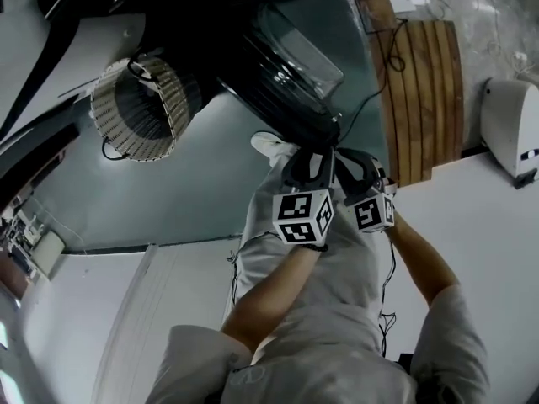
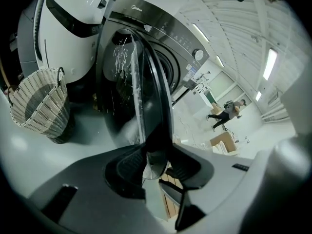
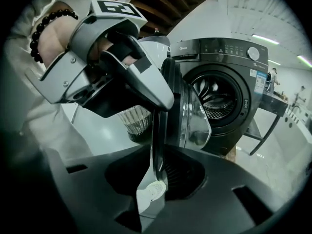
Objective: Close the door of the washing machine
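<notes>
Door rim [image 2: 157, 96] between parted jaws of left tool [image 2: 152, 165], likewise right tool [image 3: 163, 177]

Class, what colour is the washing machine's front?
Dark grey, nearly black; the washing machine shows best in the right gripper view.

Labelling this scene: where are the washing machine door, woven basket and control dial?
washing machine door [image 3: 195, 121]: right gripper view, on its glass bulge.
woven basket [image 2: 34, 116]: left gripper view, on its woven wall.
control dial [image 3: 253, 53]: right gripper view, on its face.
</notes>
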The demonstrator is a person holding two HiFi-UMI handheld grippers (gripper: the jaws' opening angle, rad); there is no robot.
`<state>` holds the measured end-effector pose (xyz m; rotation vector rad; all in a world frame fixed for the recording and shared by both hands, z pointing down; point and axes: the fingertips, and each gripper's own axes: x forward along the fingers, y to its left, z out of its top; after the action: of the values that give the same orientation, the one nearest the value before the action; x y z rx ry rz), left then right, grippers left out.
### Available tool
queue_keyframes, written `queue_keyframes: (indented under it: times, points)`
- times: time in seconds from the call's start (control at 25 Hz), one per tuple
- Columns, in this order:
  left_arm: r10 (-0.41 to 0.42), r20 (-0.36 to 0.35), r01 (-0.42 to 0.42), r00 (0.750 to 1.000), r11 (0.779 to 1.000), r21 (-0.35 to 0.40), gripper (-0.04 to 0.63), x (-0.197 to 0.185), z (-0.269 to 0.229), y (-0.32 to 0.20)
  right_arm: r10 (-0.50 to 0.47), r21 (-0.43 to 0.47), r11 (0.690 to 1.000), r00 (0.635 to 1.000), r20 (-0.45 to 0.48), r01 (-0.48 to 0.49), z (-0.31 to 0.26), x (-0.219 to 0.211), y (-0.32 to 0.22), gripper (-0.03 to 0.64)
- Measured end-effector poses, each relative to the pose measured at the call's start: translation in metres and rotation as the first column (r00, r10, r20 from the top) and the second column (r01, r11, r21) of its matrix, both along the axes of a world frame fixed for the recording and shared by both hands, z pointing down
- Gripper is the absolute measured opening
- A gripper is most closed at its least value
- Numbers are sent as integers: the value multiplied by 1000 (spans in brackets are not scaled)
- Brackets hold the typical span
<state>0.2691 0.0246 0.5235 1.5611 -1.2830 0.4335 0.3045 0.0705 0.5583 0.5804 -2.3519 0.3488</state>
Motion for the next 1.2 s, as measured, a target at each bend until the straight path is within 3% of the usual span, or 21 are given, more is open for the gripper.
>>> queue_keyframes:
  times: [0.8,1.04,1.2]
  points:
    - [62,-67,-59,996,997,48,161,57,-4,-61,185,52,981,983,-11,-184,7,50,-82,71]
    - [115,-124,-107,986,992,70,160,69,-5,-81,221,75,973,975,-25,-218,8,65,-108,74]
    - [180,-191,-165,965,982,93,158,76,-7,-87,206,90,975,978,-29,-203,7,71,-119,74]
